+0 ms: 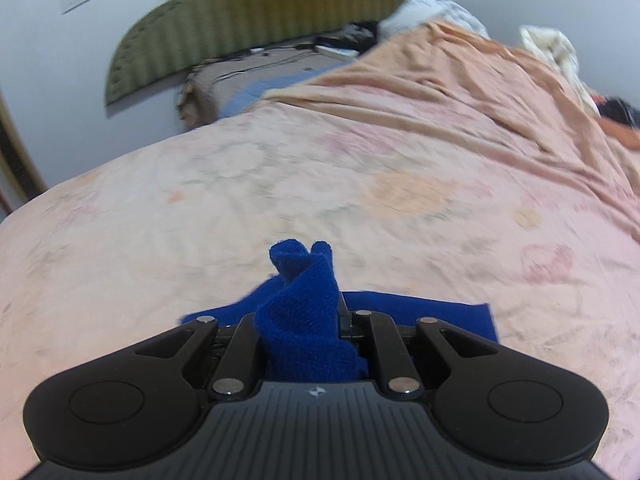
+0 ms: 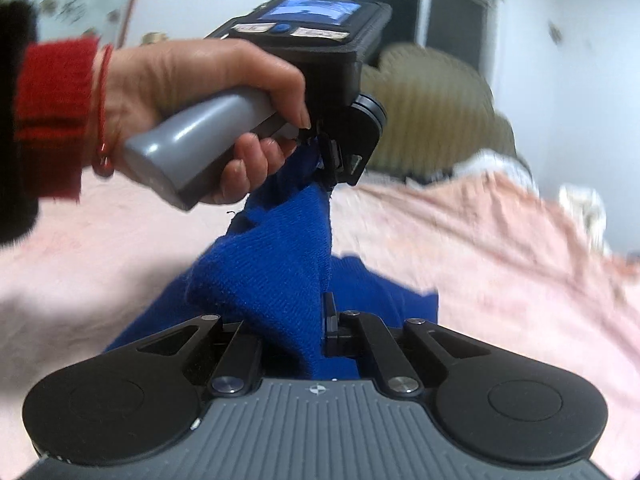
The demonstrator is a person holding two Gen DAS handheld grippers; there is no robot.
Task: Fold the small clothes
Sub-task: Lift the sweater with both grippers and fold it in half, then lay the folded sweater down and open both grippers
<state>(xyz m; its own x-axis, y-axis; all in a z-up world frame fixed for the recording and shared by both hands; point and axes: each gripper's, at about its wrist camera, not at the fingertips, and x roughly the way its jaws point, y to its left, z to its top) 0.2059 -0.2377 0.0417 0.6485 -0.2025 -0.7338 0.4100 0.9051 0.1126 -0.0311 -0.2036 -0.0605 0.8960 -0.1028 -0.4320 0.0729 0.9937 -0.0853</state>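
A blue knitted garment (image 1: pixel 298 312) is bunched between the jaws of my left gripper (image 1: pixel 300 300), which is shut on it; more of the garment lies flat on the bed below. In the right wrist view the same blue garment (image 2: pixel 276 264) stretches between my two grippers. My right gripper (image 2: pixel 304 320) is shut on one corner of it. Ahead, a person's hand (image 2: pixel 200 92) holds the left gripper (image 2: pixel 328 164), which pinches the other corner above the bed.
A pink patterned bedspread (image 1: pixel 320 184) covers the bed, with an orange blanket (image 1: pixel 460 92) rumpled at the far right. An olive quilted headboard (image 1: pixel 256 20) stands against the wall. Pillows and loose clothes (image 1: pixel 552 52) lie at the far end.
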